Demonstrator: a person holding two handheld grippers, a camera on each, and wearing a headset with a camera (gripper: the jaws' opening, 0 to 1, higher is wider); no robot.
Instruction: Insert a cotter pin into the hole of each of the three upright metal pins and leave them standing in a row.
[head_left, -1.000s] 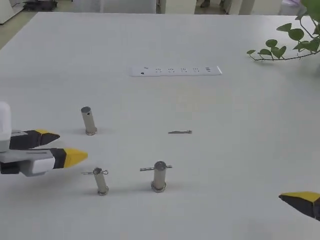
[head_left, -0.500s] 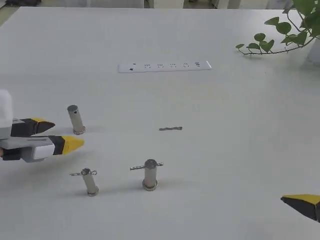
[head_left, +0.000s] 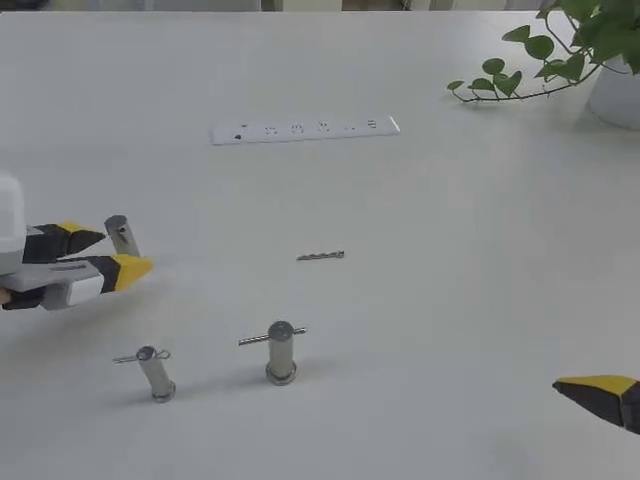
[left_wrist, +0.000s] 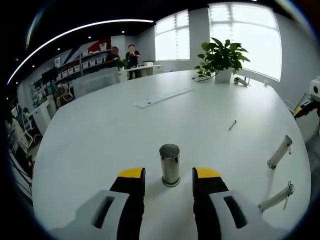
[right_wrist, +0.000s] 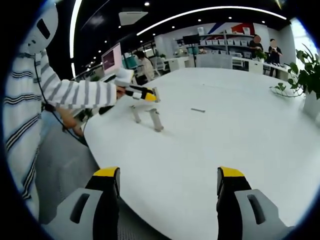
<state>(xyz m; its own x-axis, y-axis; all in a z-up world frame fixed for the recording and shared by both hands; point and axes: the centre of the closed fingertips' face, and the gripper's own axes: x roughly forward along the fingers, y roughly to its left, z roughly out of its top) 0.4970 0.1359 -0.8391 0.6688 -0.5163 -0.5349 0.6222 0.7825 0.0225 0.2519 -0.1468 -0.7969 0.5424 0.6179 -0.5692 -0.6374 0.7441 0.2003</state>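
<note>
The left claw (head_left: 125, 252) is at the left side of the white bench (head_left: 450, 250). Its two yellow-tipped jaws stand apart. Between them stands the bare metal pin (left_wrist: 170, 164), upright on its wide foot. In the left gripper view a small gap shows on each side of it, so the jaws do not touch it. No cotter pin is in its hole.

The loose cotter pin (head_left: 320, 256) lies flat on the bench, to the right of the bare metal pin and well apart from it.

Nearer to the person stand two more pins, both upright. The near-left pin (head_left: 155, 372) has a cotter pin through its top, and the middle pin (head_left: 281, 352), to its right, has one also.

The right claw (right_wrist: 169, 172) hangs at the near right edge of the bench, far from all the pins. Its jaws are wide apart and hold nothing.

At the far side lies a white power strip (head_left: 305, 130). A green plant (head_left: 560, 50) is in the far right corner.
</note>
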